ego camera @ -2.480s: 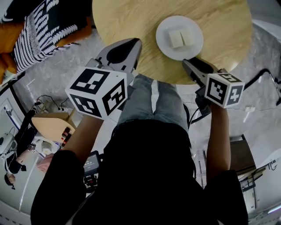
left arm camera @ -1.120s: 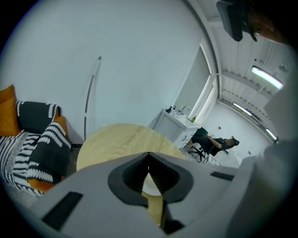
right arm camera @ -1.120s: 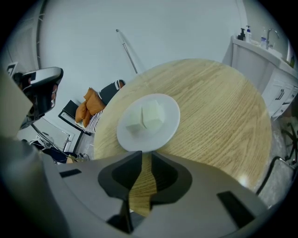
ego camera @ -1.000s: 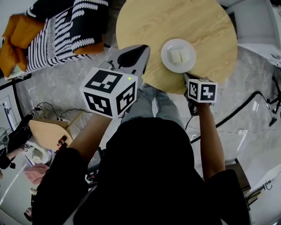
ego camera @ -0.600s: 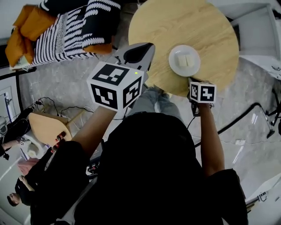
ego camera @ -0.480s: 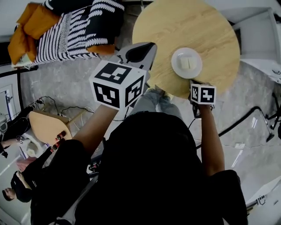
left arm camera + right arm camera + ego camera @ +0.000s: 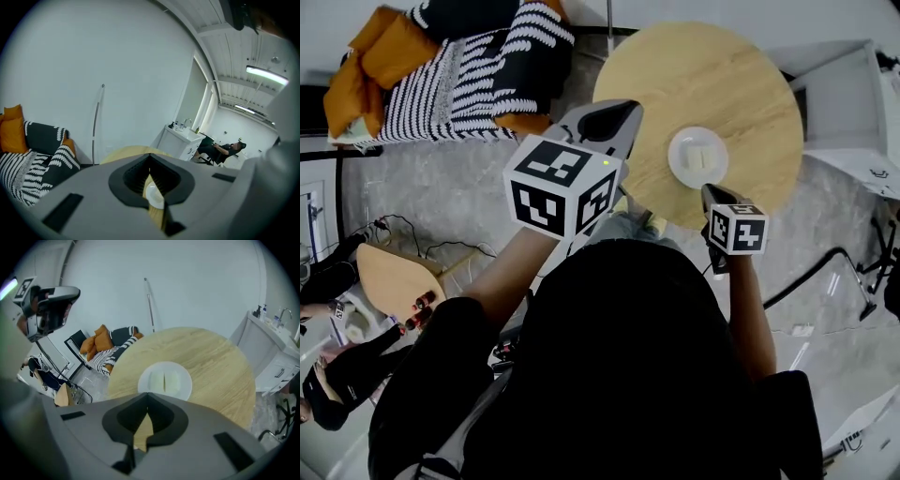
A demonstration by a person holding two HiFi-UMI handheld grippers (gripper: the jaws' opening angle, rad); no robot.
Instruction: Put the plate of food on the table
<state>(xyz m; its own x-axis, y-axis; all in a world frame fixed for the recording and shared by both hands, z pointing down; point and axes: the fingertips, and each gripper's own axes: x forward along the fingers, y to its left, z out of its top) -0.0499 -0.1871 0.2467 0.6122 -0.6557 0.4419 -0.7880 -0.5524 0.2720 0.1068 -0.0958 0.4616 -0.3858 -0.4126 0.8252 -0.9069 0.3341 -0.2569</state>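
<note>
A white plate with two pale food pieces rests on the round wooden table, near its front edge. My right gripper hangs just in front of that edge, apart from the plate and shut on nothing. In the right gripper view its closed jaw tips sit just below the plate. My left gripper is held high by the table's left edge, also shut and empty. In the left gripper view the plate shows through the slot below the meeting tips.
A sofa with striped throws and orange cushions stands to the table's left. A small wooden stool and cables lie on the floor at the left. A white cabinet flanks the table's right. A seated person is far off.
Both grippers have risen, and the table and plate now look smaller and farther below. The right gripper has drawn a little back from the table edge. The plate has stayed where it was.
</note>
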